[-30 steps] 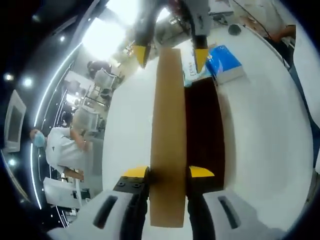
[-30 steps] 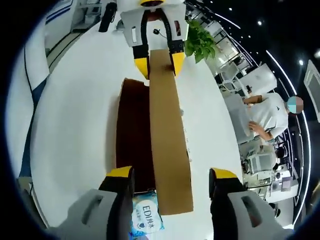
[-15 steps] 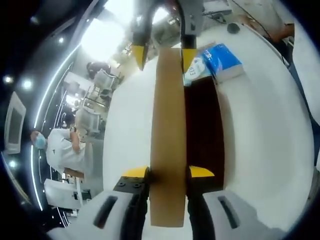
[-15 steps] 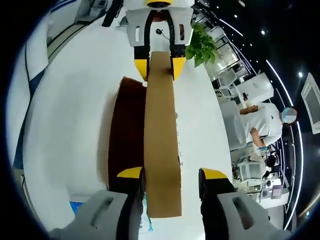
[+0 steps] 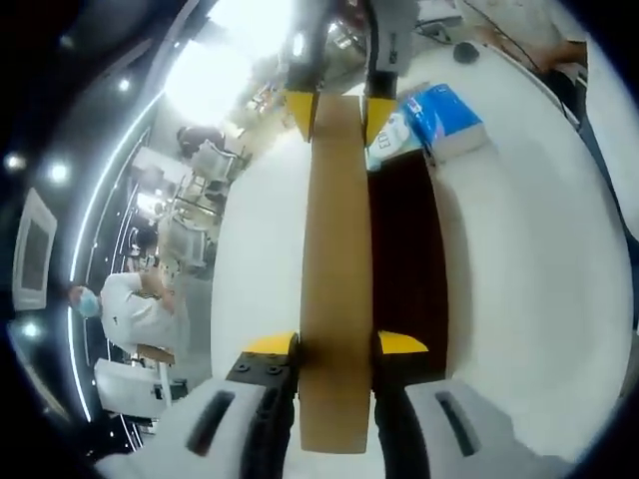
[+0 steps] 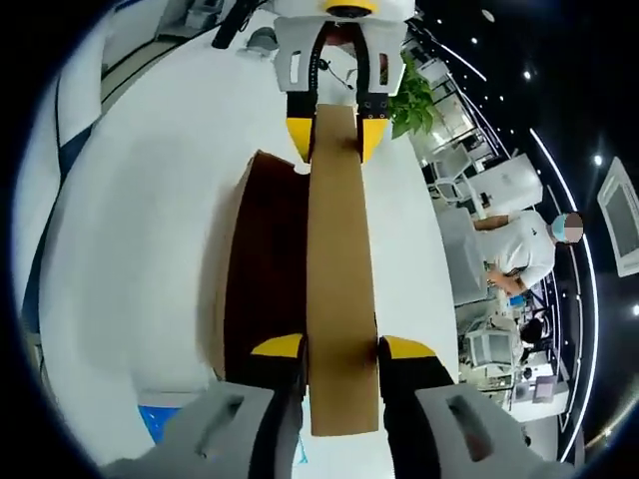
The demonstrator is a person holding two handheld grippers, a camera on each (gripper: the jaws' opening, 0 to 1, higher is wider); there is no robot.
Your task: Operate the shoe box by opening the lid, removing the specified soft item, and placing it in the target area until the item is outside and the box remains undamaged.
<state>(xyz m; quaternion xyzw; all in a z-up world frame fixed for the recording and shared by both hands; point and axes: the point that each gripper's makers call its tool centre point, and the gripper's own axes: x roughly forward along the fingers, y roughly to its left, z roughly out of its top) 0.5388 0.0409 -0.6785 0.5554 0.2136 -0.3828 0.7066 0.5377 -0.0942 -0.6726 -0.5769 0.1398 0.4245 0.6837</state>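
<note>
In the left gripper view, the left gripper [image 5: 337, 344] has its 2 yellow-tipped jaws clamped on one end of a raised brown cardboard shoe box lid [image 5: 337, 269], seen edge-on running toward 12 o'clock. The right gripper [image 5: 339, 108] pinches the lid's far end. The open shoe box [image 5: 404, 269] lies at 3 o'clock of the lid on a white table [image 5: 529, 269]. A blue tissue pack [image 5: 444, 120] rests beyond the box at 1 o'clock.

In the right gripper view, the right gripper [image 6: 341, 349] grips the lid [image 6: 339, 279]; the box [image 6: 262, 269] lies at 9 o'clock of it, and a potted plant [image 6: 411, 100] stands at 1 o'clock.
</note>
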